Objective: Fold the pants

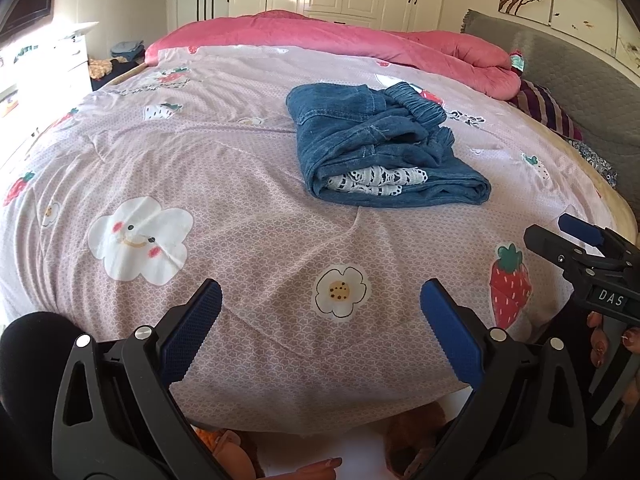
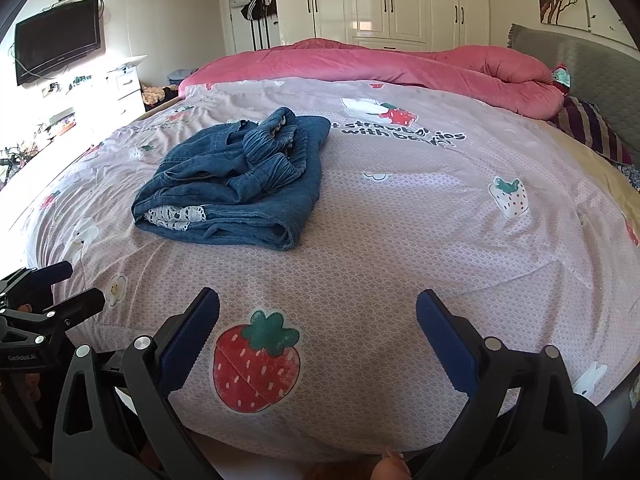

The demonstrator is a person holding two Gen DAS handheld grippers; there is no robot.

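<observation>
We see the folded blue denim pants [image 1: 384,144] on the pink strawberry-print bed cover [image 1: 240,184], well beyond both grippers' wide-open, empty fingers [image 1: 192,332].

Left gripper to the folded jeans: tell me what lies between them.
In the left wrist view, only printed bedspread lies between the left gripper and the jeans; nothing else lies on it.

strawberry duvet [image 1: 240,152] | pink blanket [image 1: 320,36] | wardrobe [image 2: 400,0] | TV [image 2: 56,40], possibly off
</observation>
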